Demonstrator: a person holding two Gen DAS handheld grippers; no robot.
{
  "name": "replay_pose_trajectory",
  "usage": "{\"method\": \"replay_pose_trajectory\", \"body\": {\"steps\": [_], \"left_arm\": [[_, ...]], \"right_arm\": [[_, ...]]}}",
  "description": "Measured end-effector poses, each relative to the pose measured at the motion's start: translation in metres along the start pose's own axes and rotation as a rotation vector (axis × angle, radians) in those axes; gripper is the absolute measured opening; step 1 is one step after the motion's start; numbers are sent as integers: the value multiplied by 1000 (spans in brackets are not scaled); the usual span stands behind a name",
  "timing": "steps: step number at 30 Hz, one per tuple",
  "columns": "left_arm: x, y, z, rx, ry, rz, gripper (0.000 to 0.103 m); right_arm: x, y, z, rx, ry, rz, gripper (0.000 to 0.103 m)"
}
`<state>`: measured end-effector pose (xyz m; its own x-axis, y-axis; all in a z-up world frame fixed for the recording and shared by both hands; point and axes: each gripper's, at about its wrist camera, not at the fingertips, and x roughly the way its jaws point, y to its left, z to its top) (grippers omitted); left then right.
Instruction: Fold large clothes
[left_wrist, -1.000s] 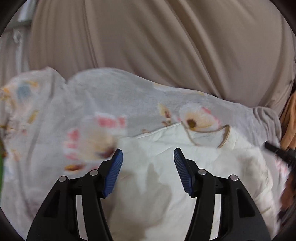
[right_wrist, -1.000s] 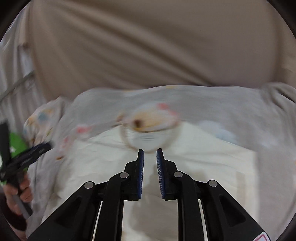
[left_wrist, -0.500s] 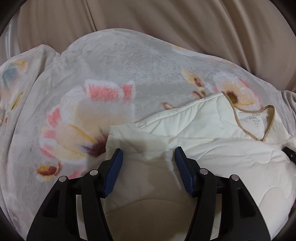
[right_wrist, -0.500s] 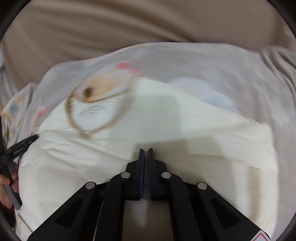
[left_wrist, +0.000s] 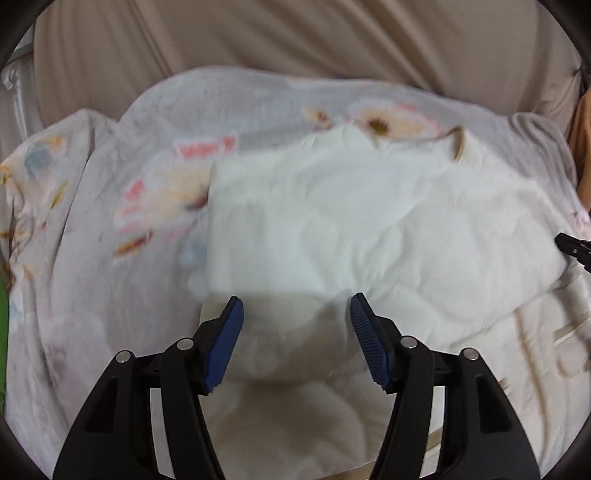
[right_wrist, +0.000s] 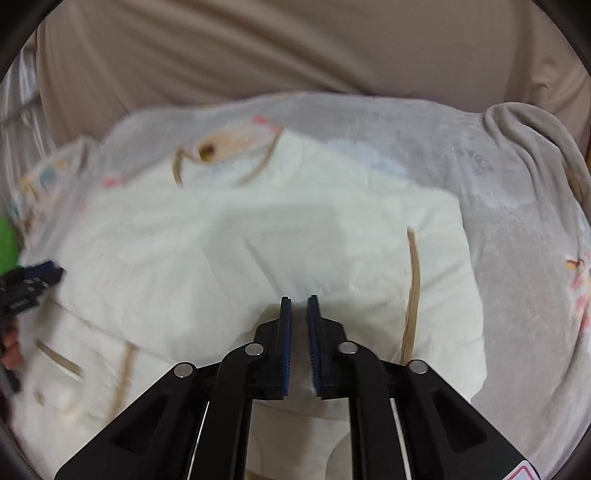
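A cream quilted garment (left_wrist: 362, 229) with tan trim lies folded over on a grey floral blanket (left_wrist: 110, 229). Its tan-edged neckline (right_wrist: 221, 162) points away from me. My left gripper (left_wrist: 295, 310) is open and empty, just above the near fold of the garment. My right gripper (right_wrist: 299, 306) hovers over the garment (right_wrist: 221, 258), its jaws a narrow slit apart with nothing clearly between them. Each gripper's tip shows at the edge of the other's view: the right one in the left wrist view (left_wrist: 574, 249), the left one in the right wrist view (right_wrist: 29, 284).
A beige curtain or cover (left_wrist: 295, 44) hangs behind the blanket. A bunched grey blanket edge (right_wrist: 532, 136) lies at the right. Something green (right_wrist: 7, 240) shows at the far left. An orange object (left_wrist: 581, 122) sits at the right edge.
Both grippers have pulled back from the garment, so more of it shows. The right gripper's jaws have parted slightly. The left stays open.
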<state>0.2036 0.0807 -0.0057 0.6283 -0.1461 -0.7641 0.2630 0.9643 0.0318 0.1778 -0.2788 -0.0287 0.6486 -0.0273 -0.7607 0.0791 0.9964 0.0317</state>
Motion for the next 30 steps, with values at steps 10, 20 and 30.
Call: {"method": "replay_pose_trajectory", "body": {"steps": [10, 20, 30], "left_arm": [[-54, 60, -54, -156, 13, 29, 61], [-145, 60, -173, -272, 103, -277, 83], [-139, 35, -199, -302, 146, -347, 71]], "right_arm": [[-83, -75, -69, 141, -59, -168, 13], [-206, -102, -240, 321, -50, -6, 53], [-188, -75, -273, 410, -30, 190, 56]]}}
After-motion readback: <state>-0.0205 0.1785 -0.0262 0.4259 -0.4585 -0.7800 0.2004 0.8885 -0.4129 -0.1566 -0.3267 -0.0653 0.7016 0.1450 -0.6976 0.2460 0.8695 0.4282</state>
